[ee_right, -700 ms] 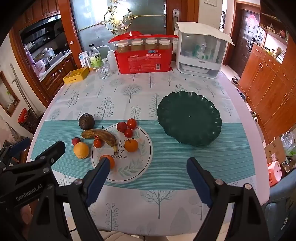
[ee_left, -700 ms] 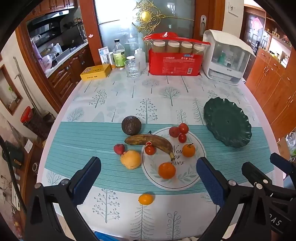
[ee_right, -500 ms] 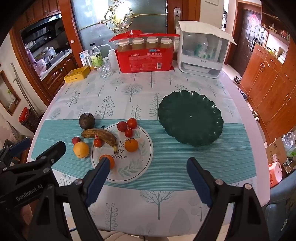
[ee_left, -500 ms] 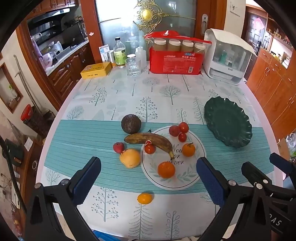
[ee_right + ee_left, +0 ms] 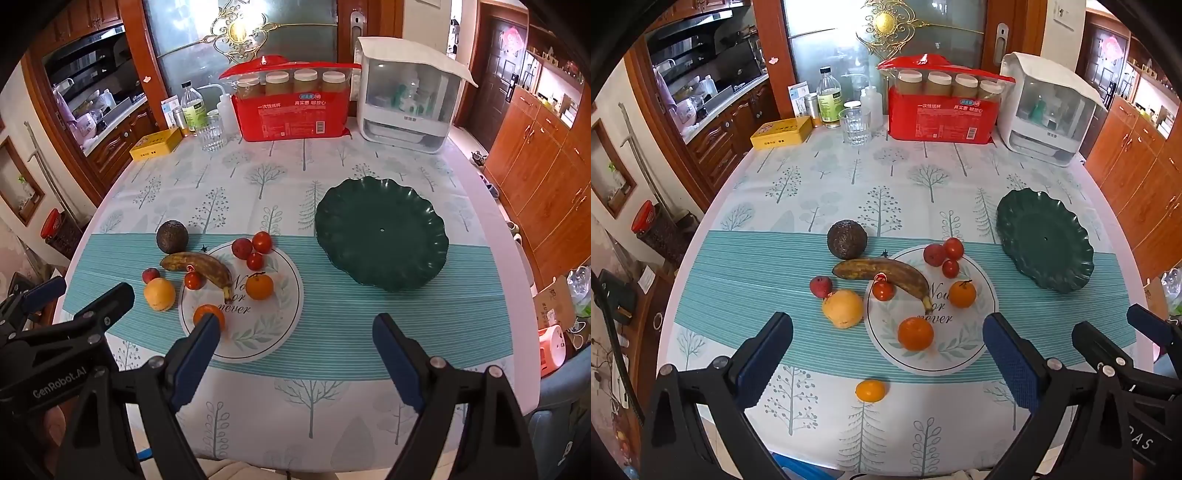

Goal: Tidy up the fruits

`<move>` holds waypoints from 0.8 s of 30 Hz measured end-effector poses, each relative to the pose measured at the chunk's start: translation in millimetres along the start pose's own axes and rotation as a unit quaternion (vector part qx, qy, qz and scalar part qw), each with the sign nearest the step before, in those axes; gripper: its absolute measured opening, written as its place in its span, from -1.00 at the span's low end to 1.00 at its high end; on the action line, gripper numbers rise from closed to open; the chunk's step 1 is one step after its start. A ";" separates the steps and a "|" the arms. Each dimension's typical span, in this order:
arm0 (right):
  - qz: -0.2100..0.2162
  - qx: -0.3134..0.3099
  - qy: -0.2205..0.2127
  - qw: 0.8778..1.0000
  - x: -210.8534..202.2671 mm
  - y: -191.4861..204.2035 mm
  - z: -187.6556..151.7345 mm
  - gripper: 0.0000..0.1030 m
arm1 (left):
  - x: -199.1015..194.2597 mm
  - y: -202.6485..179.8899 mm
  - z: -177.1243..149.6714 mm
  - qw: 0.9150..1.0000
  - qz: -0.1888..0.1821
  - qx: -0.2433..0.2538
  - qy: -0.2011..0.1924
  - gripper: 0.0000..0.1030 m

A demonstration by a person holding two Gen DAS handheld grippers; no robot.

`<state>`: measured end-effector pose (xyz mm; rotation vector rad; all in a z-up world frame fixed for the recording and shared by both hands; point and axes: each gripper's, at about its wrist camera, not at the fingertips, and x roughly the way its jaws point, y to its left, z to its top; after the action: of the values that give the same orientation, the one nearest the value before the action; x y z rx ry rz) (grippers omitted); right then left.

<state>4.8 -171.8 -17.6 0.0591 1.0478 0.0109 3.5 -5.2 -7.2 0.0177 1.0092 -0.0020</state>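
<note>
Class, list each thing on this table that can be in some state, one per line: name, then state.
Green plate: empty, upright.
White mat: flat, bearing fruit.
Banana: browned, partly on the mat.
Drinking glass: upright.
Left gripper: jaws open, holding nothing.
Right gripper: jaws open, holding nothing.

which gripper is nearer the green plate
Right. The right gripper hangs open just short of the green plate, slightly to its left; the left gripper is farther left, over the fruit mat.

Wooden cabinets (image 5: pixel 546 147) line the right wall; a frosted glass door (image 5: pixel 886 40) stands behind the table (image 5: pixel 923 173)
</note>
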 end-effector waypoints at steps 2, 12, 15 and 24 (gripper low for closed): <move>0.001 0.000 0.000 1.000 0.0 -0.3 -0.1 0.66 | 0.9 -1.0 -1.1 1.000 0.000 -0.001 0.001 0.98; 0.007 -0.007 -0.008 1.000 -0.8 -6.2 -5.2 0.65 | -1.2 -11.9 -7.8 1.000 0.009 -0.006 -0.003 0.97; 0.012 -0.010 -0.008 1.000 -1.8 -9.2 -4.8 0.65 | -3.3 -16.5 -10.8 1.000 0.014 -0.010 -0.003 0.97; 0.032 -0.026 -0.006 0.999 -4.3 -13.6 -8.3 0.65 | -9.1 -18.7 -18.5 0.999 0.023 -0.031 0.001 0.97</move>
<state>-4.8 -185.2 -18.8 0.0447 1.0321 0.0955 -17.2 -23.6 -9.6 -0.0160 1.0097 0.0712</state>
